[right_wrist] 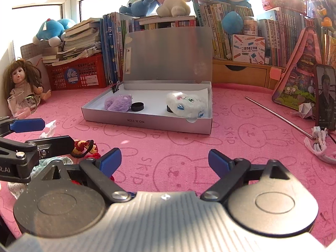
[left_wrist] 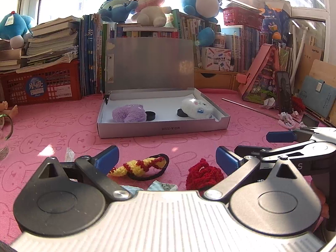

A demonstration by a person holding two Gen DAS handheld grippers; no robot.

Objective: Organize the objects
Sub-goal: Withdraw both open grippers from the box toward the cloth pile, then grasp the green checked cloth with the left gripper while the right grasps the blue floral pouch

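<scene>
Left tool (left_wrist: 166, 159) spread, striped hair tie (left_wrist: 140, 167) between fingers; right tool (right_wrist: 164, 160) spread, empty.

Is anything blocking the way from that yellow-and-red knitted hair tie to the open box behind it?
Nothing visible does. Bare pink mat lies between the hair tie and the box; only the box's low front wall must be cleared. The left gripper is open around the tie.

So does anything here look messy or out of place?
Yes. A yellow-and-red crocheted hair tie, a red knitted piece and crumpled bits of cloth lie scattered on the pink mat in front of the open box, which already holds two plush toys. Both grippers are open and hold nothing.
</scene>
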